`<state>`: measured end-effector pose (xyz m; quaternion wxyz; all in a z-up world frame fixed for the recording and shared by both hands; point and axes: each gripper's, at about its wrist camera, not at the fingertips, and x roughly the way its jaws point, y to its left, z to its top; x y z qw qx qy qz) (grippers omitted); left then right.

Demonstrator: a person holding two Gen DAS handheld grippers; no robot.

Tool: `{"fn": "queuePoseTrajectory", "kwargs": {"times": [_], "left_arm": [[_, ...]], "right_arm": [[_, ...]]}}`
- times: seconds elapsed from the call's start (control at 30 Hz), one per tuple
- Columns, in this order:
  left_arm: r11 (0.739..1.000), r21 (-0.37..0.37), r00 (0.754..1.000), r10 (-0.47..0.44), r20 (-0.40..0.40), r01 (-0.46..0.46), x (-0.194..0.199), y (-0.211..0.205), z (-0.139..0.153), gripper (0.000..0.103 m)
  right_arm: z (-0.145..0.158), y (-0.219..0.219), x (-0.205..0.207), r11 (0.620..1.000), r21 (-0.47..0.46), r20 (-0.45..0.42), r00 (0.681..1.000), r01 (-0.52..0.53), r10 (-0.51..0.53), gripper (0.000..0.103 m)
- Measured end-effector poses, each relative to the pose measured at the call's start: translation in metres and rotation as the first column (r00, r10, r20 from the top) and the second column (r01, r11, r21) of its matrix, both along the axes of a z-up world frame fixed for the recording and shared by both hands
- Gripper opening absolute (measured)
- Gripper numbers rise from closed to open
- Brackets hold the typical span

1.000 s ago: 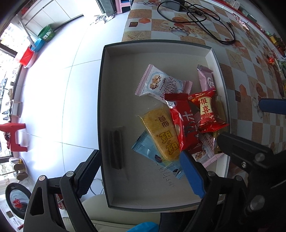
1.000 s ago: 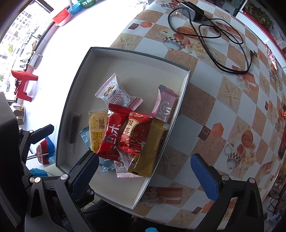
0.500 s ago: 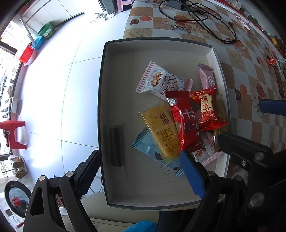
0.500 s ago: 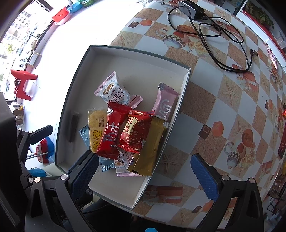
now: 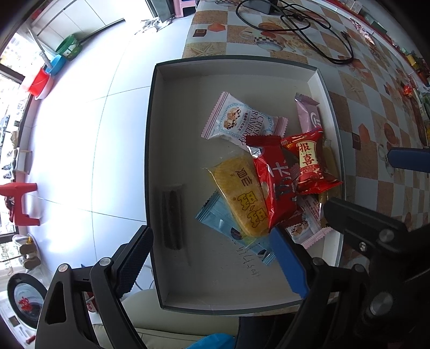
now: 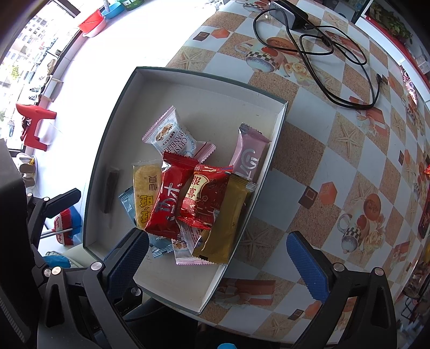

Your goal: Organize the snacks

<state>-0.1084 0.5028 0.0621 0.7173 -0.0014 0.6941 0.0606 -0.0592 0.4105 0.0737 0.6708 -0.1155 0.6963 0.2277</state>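
Observation:
A shallow grey box (image 5: pixel 172 88) (image 6: pixel 215 88) sits at the table's left edge and holds several wrapped snacks. A pink-edged cranberry pack (image 5: pixel 242 122) (image 6: pixel 172 137), a yellow pack (image 5: pixel 242 193) (image 6: pixel 145 193), a long red pack (image 5: pixel 274 182) (image 6: pixel 169 204), a red pack with a gold label (image 5: pixel 306 163) (image 6: pixel 201 193), a pink bar (image 5: pixel 309 115) (image 6: pixel 248 155), a gold bar (image 6: pixel 223 222), a light blue pack (image 5: pixel 217 214) and a dark bar (image 5: pixel 172 217) (image 6: pixel 110 188) lie inside. My left gripper (image 5: pixel 212 257) is open above the box's near end. My right gripper (image 6: pixel 217 257) is open above its near right corner.
The table has a checkered cloth (image 6: pixel 336 161). A black cable with a charger (image 6: pixel 317 48) (image 5: pixel 295 21) lies beyond the box. White floor (image 5: pixel 80 134) lies left of the table, with a red stool (image 5: pixel 18 201) (image 6: pixel 35 123) and coloured basins (image 5: pixel 48 72).
Both wrist views have shifted slightly so the box sits a little lower and closer in frame. The snacks have not moved and both grippers stay open.

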Motion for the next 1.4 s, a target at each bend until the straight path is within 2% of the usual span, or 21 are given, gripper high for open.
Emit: {"fn": "queuePoseTrajectory", "kwargs": {"times": [1.4], "left_arm": [[1.0, -0.002, 1.0, -0.005, -0.023, 0.005, -0.001, 0.004, -0.01, 0.091]], "right_arm": [[-0.001, 0.0, -0.002, 1.0, -0.001, -0.003, 1.0, 0.007, -0.007, 0.103]]}}
